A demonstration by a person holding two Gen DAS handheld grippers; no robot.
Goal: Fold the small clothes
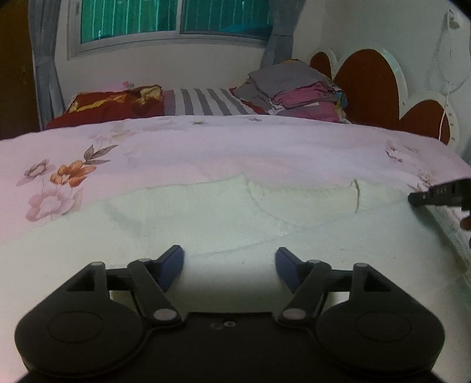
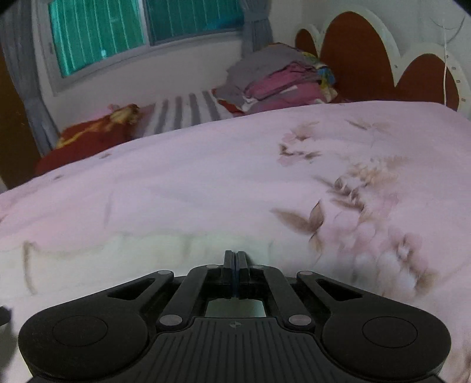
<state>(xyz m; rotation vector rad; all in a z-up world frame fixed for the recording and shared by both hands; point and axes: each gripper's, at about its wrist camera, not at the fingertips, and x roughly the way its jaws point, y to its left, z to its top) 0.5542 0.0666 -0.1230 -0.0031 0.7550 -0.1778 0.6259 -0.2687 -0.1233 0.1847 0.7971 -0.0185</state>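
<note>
Far left on the pink flowered bedspread [image 1: 206,141]: a red pillow [image 1: 112,106] against the wall under the window [image 1: 176,17]. Lower, spread flat across the near part of the bed: a pale, whitish knit garment [image 1: 206,212], the thing to fold. Directly over it, left gripper [image 1: 229,265], blue pads apart, nothing between them. Likely light, soft and limp; bound to sag and drag rather than hold shape. Best taken at an edge or corner, pinching a single layer, probably near the seam line by the far hem. Further right, right gripper [image 2: 235,262], fingers pressed together at the garment's far edge; cloth caught between them or not, impossible to tell. Beyond, a stack of folded clothes [image 1: 294,91] by the headboard [image 1: 368,85].
</note>
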